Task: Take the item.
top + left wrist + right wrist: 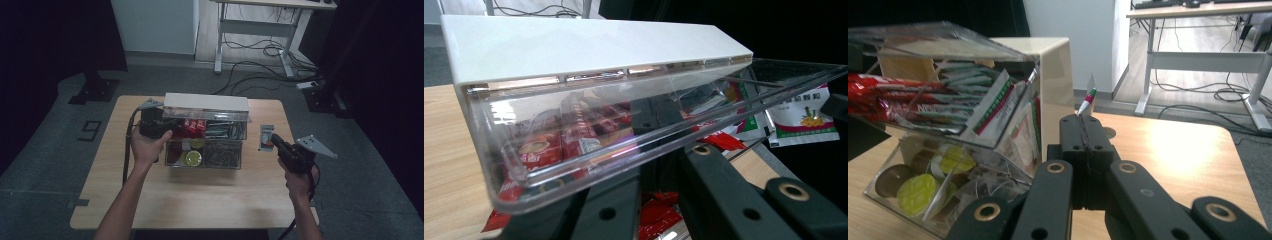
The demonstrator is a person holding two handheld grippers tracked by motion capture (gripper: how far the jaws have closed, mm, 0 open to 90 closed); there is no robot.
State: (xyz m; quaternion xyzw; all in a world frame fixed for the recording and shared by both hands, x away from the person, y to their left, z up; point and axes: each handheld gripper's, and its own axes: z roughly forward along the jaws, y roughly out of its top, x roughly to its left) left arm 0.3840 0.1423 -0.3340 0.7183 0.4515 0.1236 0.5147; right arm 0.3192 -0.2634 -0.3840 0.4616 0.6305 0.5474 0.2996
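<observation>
Left tongs [161,121] reach under the raised clear lid [614,125] of an organizer [207,145] mid-table, grip unclear, while right tongs [276,141], jaws closed, pinch a sachet [1086,101] just beside it.

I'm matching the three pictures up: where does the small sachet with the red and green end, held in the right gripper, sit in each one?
High view: sachet right of the clear plastic organiser box, at the right gripper.
Left gripper view: far right, sachet seen through the clear lid.
Right gripper view: centre, sachet edge-on above the jaws.
Shared landmark: the box's white top.
</observation>
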